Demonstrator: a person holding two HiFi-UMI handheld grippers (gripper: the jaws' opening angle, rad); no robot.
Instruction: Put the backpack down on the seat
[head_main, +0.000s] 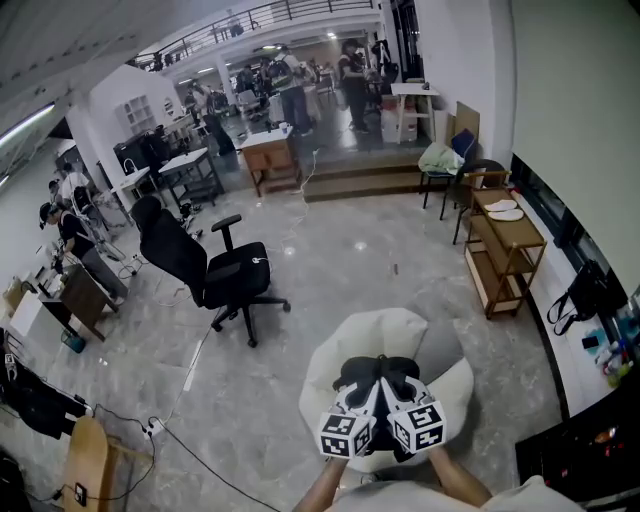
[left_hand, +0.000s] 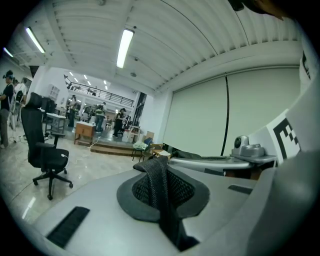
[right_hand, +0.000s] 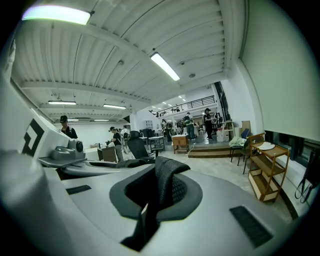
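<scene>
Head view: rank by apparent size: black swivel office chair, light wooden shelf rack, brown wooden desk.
1. black swivel office chair
2. light wooden shelf rack
3. brown wooden desk; farthest away, so real size unsure.

My left tool (head_main: 362, 392) and right tool (head_main: 398, 390) side by side at bottom centre, tips on a black backpack (head_main: 375, 368) over the white beanbag seat (head_main: 390, 330), black office chair (head_main: 205, 268) off left, wooden shelf (head_main: 508, 250) at right, people (head_main: 293, 90) beyond

Open workshop hall, head view. Polished grey stone floor (head_main: 340, 260); black office chair (head_main: 205, 265) at nine o'clock; wooden shelf unit (head_main: 505, 250) along the white wall (head_main: 570, 90) at three o'clock; wooden desk (head_main: 270, 155) at eleven o'clock, beside a raised step (head_main: 360, 180). Strip light (left_hand: 125, 47) on a ribbed ceiling (left_hand: 200, 30).
</scene>
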